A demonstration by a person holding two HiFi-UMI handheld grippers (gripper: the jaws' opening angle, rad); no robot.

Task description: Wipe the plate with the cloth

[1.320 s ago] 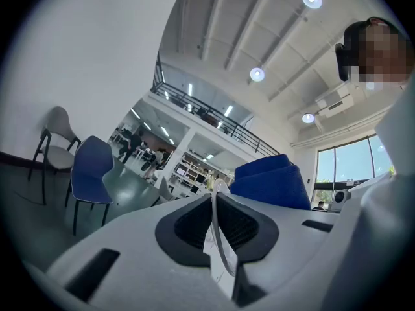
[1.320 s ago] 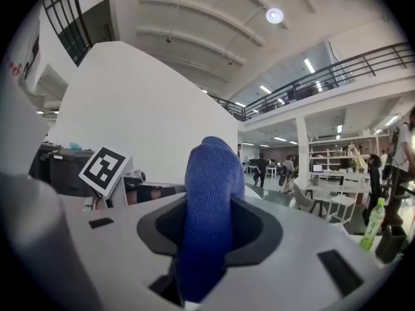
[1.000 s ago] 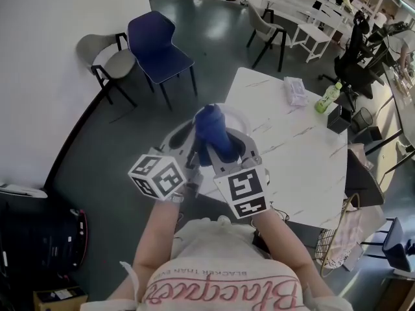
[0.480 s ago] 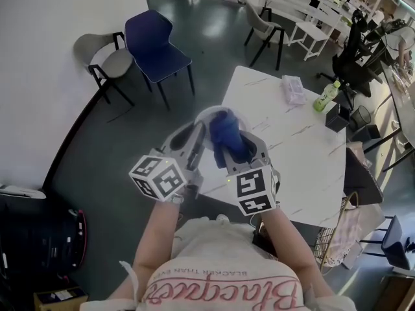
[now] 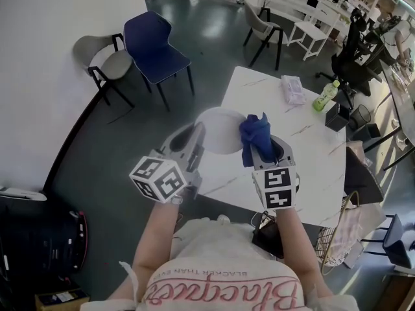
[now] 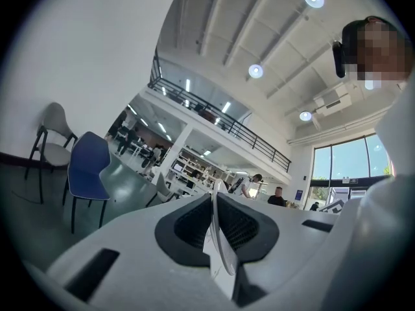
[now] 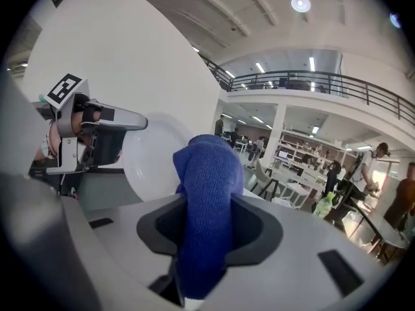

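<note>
My left gripper (image 5: 196, 141) is shut on the rim of a white plate (image 5: 217, 129) and holds it in the air over the table's near corner. In the left gripper view the plate (image 6: 219, 245) shows edge-on, pinched between the jaws of that gripper (image 6: 216, 206). My right gripper (image 5: 258, 149) is shut on a bunched blue cloth (image 5: 254, 131), which sits just off the plate's right rim. In the right gripper view the cloth (image 7: 207, 173) stands up between the jaws (image 7: 209, 222), with the plate (image 7: 155, 157) behind it to the left.
A white marble table (image 5: 305, 154) lies below, bearing a tissue packet (image 5: 295, 89), a green bottle (image 5: 327, 98) and a black box (image 5: 338, 118). A blue chair (image 5: 155, 47) and a grey chair (image 5: 107, 60) stand by the wall. People move about far off.
The right gripper has carried the cloth from in front of the plate's face off to the right and a little lower. The left gripper and the plate have stayed put.
</note>
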